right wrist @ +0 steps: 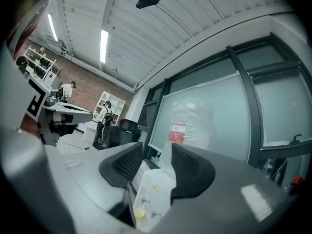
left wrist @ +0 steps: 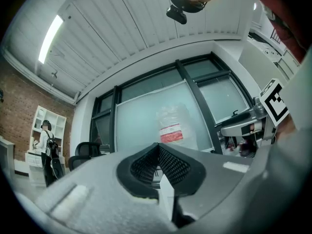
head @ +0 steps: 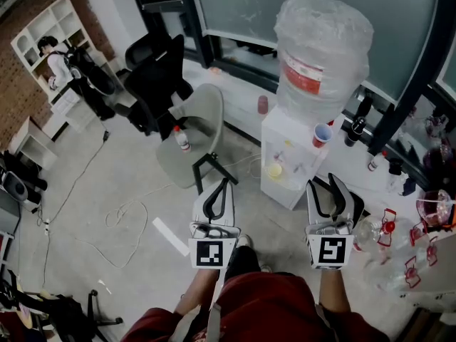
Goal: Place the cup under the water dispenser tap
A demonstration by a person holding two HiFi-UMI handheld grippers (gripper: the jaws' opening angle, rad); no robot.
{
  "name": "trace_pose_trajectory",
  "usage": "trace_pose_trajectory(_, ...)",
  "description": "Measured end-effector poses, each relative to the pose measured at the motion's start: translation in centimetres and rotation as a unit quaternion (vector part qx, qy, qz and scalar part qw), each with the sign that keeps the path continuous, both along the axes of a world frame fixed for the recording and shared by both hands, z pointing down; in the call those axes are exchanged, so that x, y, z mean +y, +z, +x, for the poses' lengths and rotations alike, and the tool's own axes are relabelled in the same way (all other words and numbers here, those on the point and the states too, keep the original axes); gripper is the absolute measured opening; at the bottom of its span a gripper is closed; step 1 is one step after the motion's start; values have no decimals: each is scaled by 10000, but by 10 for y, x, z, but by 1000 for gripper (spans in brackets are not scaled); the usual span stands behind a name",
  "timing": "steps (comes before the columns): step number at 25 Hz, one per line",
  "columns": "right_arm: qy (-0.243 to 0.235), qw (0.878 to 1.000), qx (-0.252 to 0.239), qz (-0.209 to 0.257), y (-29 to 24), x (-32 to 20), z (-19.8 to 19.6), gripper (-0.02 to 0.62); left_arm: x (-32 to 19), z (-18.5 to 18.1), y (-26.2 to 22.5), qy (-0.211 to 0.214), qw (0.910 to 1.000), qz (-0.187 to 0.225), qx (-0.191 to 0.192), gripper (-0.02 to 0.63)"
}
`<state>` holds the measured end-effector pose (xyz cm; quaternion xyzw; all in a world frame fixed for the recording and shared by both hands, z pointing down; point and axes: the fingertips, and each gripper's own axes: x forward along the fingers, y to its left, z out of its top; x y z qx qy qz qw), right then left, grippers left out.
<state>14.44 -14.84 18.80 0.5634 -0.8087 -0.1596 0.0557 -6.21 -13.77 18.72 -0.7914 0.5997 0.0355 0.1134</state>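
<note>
Indoors, over grey floor [head: 135, 169], left hand-held gripper [head: 226, 182] sits closed, right hand-held gripper [head: 324, 182] parted, empty.

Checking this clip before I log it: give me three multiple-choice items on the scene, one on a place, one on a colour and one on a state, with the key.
1. Where is the red cup?
A. On the dispenser, beside the bottle
B. On the grey chair
C. In a gripper

2. What colour is the bottle's label?
A. Blue
B. Red
C. Green

3. How do the right gripper's jaws stand?
A. Shut on the cup
B. Shut on the bottle
C. Apart, holding nothing

Key:
1 A: the cup stands on the dispenser's white top at the bottle's foot.
2 B: the label shows red in every view.
3 C: the right gripper view shows a gap between the jaws, with only the far dispenser seen through it.
</note>
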Motion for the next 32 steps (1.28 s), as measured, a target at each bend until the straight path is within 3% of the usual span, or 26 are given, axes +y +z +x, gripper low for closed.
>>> trace_pose_trajectory(10, 62, 10000, -47, 7, 0, 0, 6, 2, 0, 9, -2, 142, 9998, 48, -93, -3)
trace_pose_trajectory(32, 126, 9997, -60, -218, 14, -1, 11, 2, -2, 12, 7, 196, 9998, -56, -6, -3)
